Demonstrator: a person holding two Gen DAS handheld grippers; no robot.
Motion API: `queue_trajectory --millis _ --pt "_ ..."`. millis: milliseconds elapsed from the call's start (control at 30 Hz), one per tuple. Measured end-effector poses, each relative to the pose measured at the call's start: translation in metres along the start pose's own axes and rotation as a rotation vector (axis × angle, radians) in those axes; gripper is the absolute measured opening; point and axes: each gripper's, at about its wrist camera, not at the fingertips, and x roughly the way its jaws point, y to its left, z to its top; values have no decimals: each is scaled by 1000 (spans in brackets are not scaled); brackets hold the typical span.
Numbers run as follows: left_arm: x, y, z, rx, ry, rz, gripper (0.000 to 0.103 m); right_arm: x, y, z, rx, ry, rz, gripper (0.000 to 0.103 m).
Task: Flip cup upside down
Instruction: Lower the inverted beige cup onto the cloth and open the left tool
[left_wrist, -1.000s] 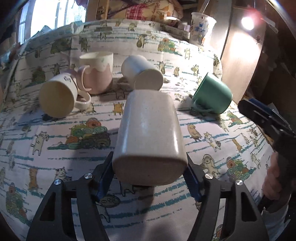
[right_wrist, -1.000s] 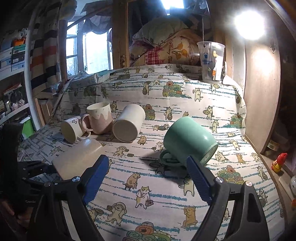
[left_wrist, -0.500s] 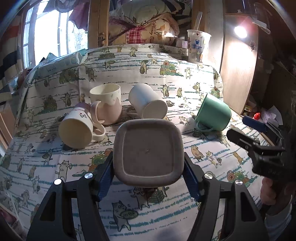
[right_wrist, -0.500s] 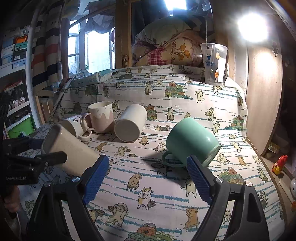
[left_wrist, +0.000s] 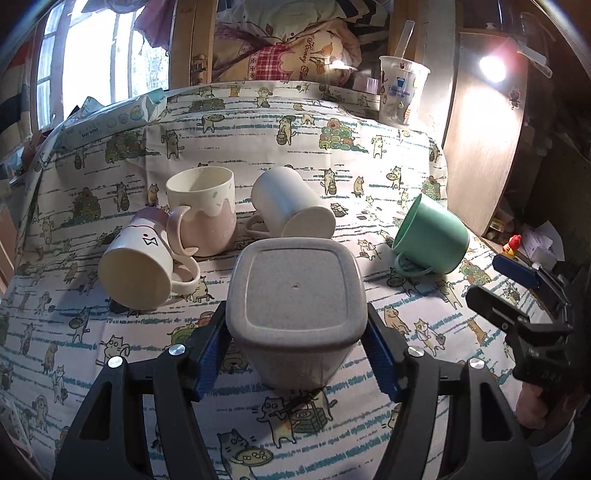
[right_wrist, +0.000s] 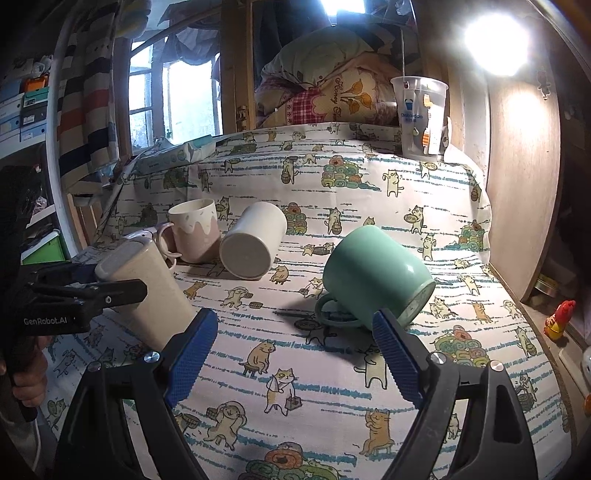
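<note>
The left gripper (left_wrist: 297, 345) is clamped on a beige speckled cup (left_wrist: 295, 302) with a rounded-square section; its blue pads (left_wrist: 211, 345) press on the cup's two opposite sides, and the cup sits squarely between the jaws. In the left wrist view the cup's flat base faces the camera and upward, with the body tapering down toward the cat-print tablecloth (left_wrist: 369, 155). The right wrist view shows the same cup (right_wrist: 147, 291) tilted, base uppermost and leaning to the left, its lower end hidden behind the right gripper's blue pad, so whether the mouth touches the cloth cannot be told.

Behind the held cup, from left to right, a white mug with a small bow mark (left_wrist: 138, 271) lies on its side with its mouth toward the camera, a pink-and-cream mug (left_wrist: 203, 212) stands upright just beside it, a plain white mug (left_wrist: 291, 208) lies on its side with its base toward the camera, and a green mug (left_wrist: 430, 238) lies tipped over well to the right, handle against the cloth. A clear plastic cup with a straw (left_wrist: 400, 92) stands at the far right corner.

The right gripper (right_wrist: 295, 354) has its jaws wide apart and holds nothing; the green mug (right_wrist: 373, 280) lies just beyond its fingertips
</note>
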Motion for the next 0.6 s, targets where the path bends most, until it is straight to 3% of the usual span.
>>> queue_trajectory --millis 600 --pt "9 -8 6 -12 7 5 66 7 0 -5 -8 37 8 87"
